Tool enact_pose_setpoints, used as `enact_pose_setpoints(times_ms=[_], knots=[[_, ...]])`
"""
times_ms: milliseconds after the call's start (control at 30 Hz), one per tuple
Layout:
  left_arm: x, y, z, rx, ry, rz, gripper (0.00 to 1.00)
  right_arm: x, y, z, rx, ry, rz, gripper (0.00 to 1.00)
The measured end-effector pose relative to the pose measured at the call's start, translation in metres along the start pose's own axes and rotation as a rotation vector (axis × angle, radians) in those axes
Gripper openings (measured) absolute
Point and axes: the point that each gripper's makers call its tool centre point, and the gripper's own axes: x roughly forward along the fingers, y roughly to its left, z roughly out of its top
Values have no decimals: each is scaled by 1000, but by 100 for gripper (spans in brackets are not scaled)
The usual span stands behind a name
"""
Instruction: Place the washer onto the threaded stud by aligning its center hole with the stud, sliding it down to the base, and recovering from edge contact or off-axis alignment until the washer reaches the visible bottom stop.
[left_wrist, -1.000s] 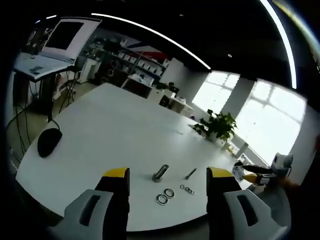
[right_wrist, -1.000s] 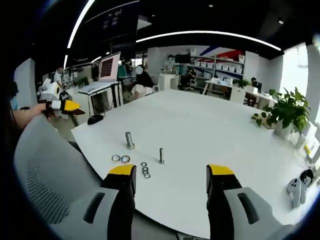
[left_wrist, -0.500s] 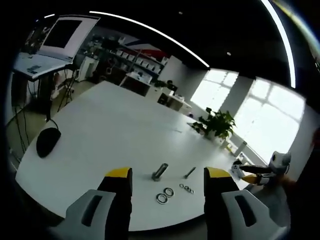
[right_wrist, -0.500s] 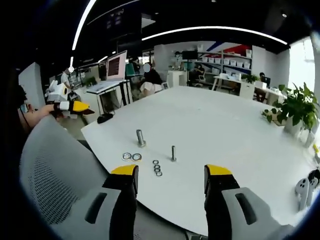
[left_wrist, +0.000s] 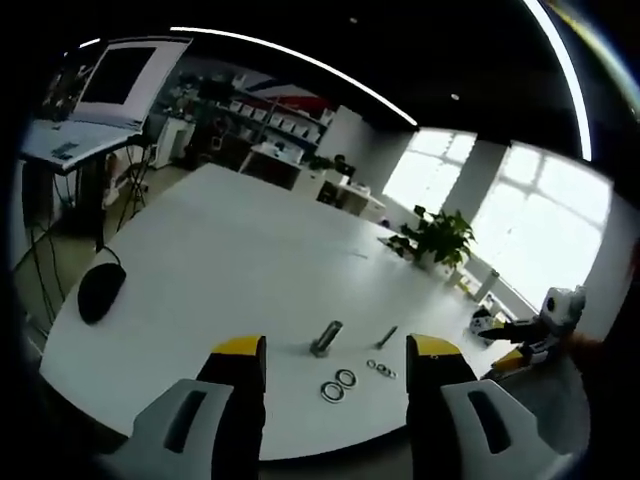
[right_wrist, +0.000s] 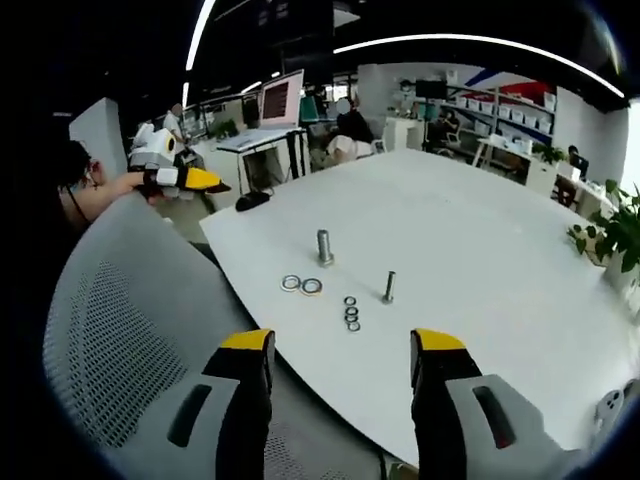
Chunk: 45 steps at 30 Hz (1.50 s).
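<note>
Lying flat ahead of the spread, empty right hand-held gripper (right_wrist: 340, 345): small silver steel washers (right_wrist: 351, 313) on white surface (right_wrist: 470, 250), beside upright slim threaded stud (right_wrist: 388, 288); left hand-held gripper (left_wrist: 335, 350) likewise spread.

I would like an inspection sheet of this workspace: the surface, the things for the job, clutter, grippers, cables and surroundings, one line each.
Surface: large white table, mostly bare.
Job's things: thick grey metal bolt and thin grey threaded stud, both upright; two large metal washers side by side; three small metal washers in a row. No washer is on a stud yet.
Clutter: black computer mouse near the table edge.
Grippers: left gripper and right gripper both open, empty, short of the parts.
Cables: dark cables hang below the monitor stand.
Surroundings: grey mesh office chair, potted green plant, monitor, bright windows.
</note>
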Motion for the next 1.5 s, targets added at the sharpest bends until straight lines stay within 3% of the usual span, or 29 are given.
enact_pose_setpoints(times_ms=[200,367,467,567,667,833,1067,1233,1500], knots=[[1,-2,-4,7,28,-19,50,4,0,-3,-25,37,39,57],[1,-4,-1,-5,15,-29,50,12,-4,0,-160,76,77,52],[1,-2,-2,3,19,-27,49,18,-5,2,-197,90,98,51],[2,-4,-7,50,58,-29,50,26,-5,3,-232,113,124,51],[0,-2,-5,17,39,-22,49,35,-2,5,-234,127,182,44],[1,-2,-7,12,49,-16,49,53,-3,3,-226,174,229,44],[1,0,-6,1,39,11,42,81,-9,-13,-301,270,278,43],[1,-3,-9,-17,52,-11,42,98,-14,-31,-376,361,300,43],[1,-2,-10,-55,54,-11,42,118,-20,-46,-371,405,319,39]])
